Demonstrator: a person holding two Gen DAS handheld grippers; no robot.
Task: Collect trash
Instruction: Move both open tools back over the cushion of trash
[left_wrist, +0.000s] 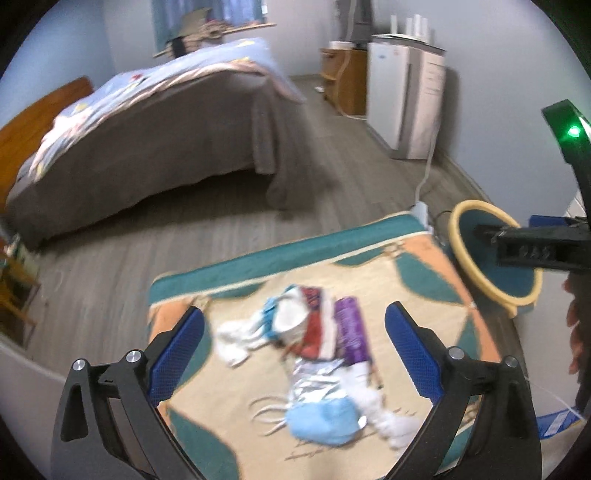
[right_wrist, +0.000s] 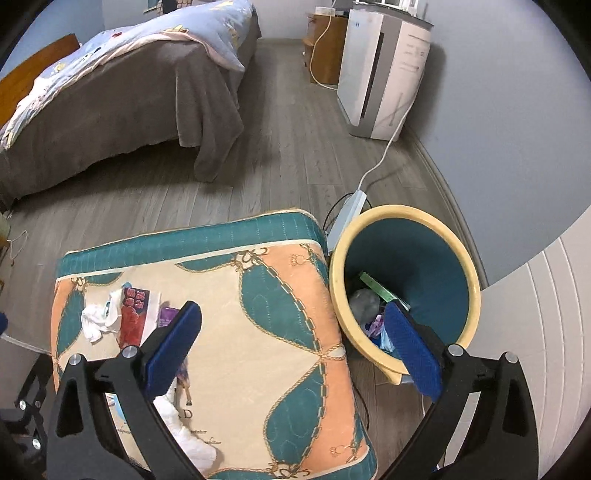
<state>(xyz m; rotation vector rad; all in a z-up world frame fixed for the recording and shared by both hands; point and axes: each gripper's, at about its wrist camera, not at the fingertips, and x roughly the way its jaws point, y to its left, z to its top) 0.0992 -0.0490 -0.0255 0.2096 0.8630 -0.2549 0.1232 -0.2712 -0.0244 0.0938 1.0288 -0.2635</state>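
Observation:
A patterned cushion (left_wrist: 406, 266) carries a pile of trash: a purple wrapper (left_wrist: 351, 328), a red wrapper (left_wrist: 317, 325), white tissues (left_wrist: 236, 339), a silver foil packet (left_wrist: 317, 384) and a blue face mask (left_wrist: 321, 421). My left gripper (left_wrist: 295, 350) is open above the pile, empty. A teal bin with a yellow rim (right_wrist: 406, 288) stands right of the cushion (right_wrist: 258, 332) and holds some trash (right_wrist: 369, 306). My right gripper (right_wrist: 291, 347) is open and empty, over the cushion's right edge and the bin. The red wrapper (right_wrist: 135, 314) and tissues (right_wrist: 99, 317) also show in the right wrist view.
A bed with a grey cover (left_wrist: 166, 133) stands at the back left. A white air purifier (right_wrist: 380, 74) stands by the right wall, its cable running to a power strip (right_wrist: 347, 214) behind the bin. A wooden cabinet (left_wrist: 343, 81) is at the back. Grey wood floor lies between.

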